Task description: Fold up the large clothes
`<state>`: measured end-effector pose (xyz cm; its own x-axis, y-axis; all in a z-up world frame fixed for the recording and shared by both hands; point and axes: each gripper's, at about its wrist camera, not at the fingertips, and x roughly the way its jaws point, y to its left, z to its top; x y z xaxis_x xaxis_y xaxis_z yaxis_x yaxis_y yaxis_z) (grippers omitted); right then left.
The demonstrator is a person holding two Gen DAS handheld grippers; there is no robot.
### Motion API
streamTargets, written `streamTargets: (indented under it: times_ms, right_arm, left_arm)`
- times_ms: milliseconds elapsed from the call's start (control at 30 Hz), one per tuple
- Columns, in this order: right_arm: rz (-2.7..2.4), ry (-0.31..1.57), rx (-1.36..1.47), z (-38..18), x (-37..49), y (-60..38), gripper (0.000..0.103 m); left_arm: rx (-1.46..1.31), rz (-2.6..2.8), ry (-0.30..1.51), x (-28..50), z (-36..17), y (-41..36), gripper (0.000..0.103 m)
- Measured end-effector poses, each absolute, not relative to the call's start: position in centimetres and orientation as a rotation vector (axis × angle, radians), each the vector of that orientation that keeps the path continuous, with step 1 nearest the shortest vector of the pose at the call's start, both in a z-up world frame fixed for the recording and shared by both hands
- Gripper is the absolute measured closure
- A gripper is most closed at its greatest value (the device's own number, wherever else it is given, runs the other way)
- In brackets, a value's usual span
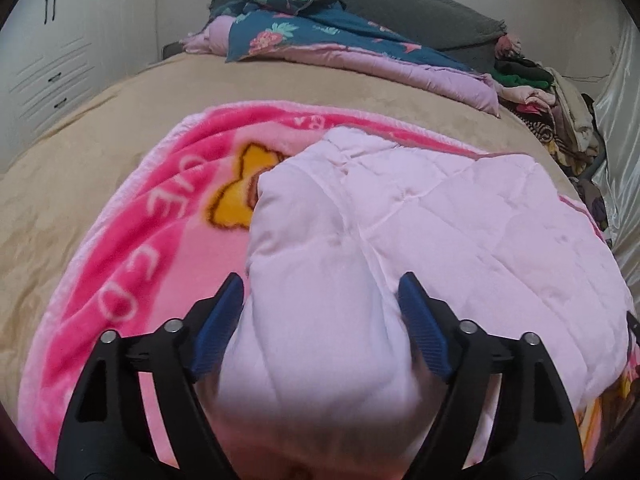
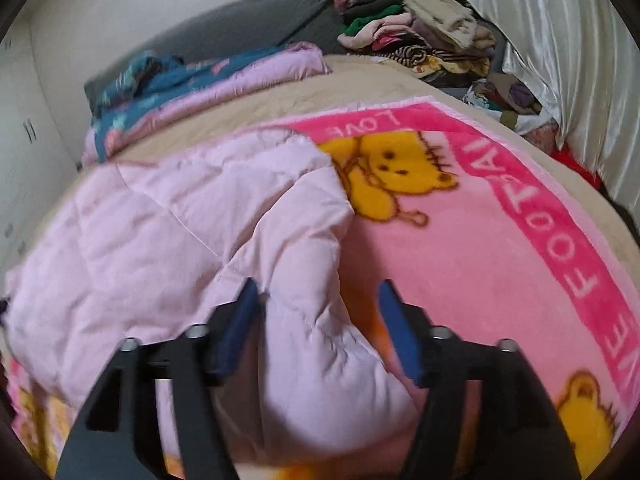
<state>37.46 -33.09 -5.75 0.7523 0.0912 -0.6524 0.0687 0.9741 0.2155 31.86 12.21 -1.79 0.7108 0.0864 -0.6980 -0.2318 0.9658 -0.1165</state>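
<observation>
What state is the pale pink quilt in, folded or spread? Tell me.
Folded. The quilt lies doubled into a thick bundle with rounded fold edges, covering only part of the bear blanket spread flat beneath it.

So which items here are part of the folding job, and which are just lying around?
Job:
- pale pink quilted garment
- left gripper, open
- right gripper, open

Lying about:
- pink bear blanket, under the garment
- floral quilt
- clothes pile
- tan bedcover

Pale pink quilted jacket (image 1: 400,208), hot-pink blanket (image 2: 500,240) with yellow bears, tan bedcover (image 1: 100,140), teal floral quilt (image 1: 304,28) at twelve o'clock
</observation>
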Motion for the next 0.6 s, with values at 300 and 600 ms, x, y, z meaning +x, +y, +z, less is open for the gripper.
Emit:
streamTargets:
  times_ms: [300,600]
  right_arm:
    - [0.082,0.666,0.325,-3.6,32.0,-33.6,0.007]
    - [0.106,0.766,0.497,-6.3,30.6,-33.0,0.006]
  left_arm:
    - [-0.196,0.187,0.725,28.3,-0.5,11.8,0.011]
    - [-0.345,0.184,0.781,26.6,-2.3,13.3,0.010]
